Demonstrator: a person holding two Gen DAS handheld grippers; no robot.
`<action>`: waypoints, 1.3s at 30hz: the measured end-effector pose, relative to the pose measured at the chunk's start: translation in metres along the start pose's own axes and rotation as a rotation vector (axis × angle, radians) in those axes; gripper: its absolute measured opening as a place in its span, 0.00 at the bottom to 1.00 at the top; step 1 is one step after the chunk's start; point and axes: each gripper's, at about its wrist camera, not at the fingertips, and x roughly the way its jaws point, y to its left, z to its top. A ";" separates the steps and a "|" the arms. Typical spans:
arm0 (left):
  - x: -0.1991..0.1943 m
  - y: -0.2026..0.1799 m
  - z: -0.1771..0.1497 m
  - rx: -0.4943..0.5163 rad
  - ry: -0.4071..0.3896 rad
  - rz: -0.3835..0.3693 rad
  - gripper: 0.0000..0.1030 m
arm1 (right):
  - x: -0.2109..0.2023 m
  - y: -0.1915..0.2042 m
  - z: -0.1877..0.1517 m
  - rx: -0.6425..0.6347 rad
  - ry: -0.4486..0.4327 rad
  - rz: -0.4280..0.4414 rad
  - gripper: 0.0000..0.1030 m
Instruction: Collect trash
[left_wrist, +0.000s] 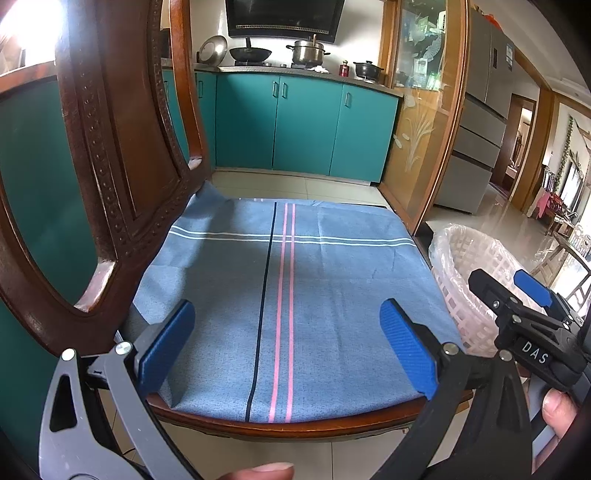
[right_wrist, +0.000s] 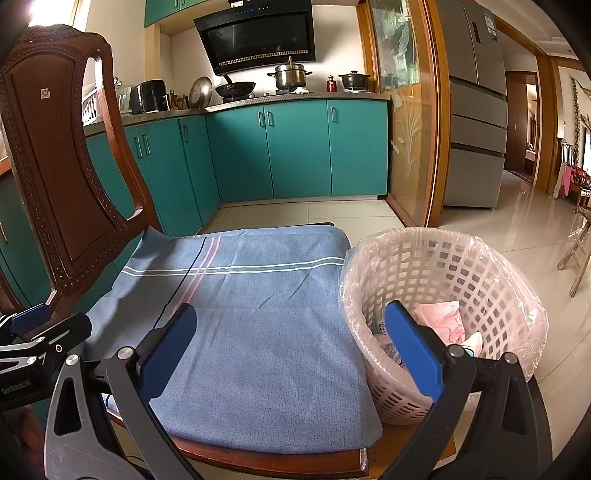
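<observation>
Both claws stood wide apart and empty: the left claw (left_wrist: 286, 347) over the chair's blue cloth (left_wrist: 314, 280), the right claw (right_wrist: 290, 350) straddling its right edge. Beyond that edge stood the lined basket (right_wrist: 480, 266), with a pink wrapper (right_wrist: 441, 319) and other trash inside.

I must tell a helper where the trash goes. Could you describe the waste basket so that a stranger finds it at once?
Start from the dark wooden chair whose seat is covered by a blue striped cloth. At the seat's right side, towards the refrigerator, stands the waste basket. It is the only white lattice basket, lined with a clear plastic bag, with a pink wrapper inside.
</observation>
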 end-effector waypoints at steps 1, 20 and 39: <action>0.000 0.000 0.000 0.000 -0.001 0.000 0.97 | 0.000 0.000 -0.001 0.000 0.000 0.000 0.97; 0.001 -0.003 -0.001 0.014 -0.001 -0.007 0.97 | 0.002 -0.001 -0.003 -0.003 0.007 0.004 0.97; 0.001 -0.003 -0.001 0.016 0.000 -0.007 0.97 | 0.002 0.001 -0.003 -0.005 0.012 0.003 0.97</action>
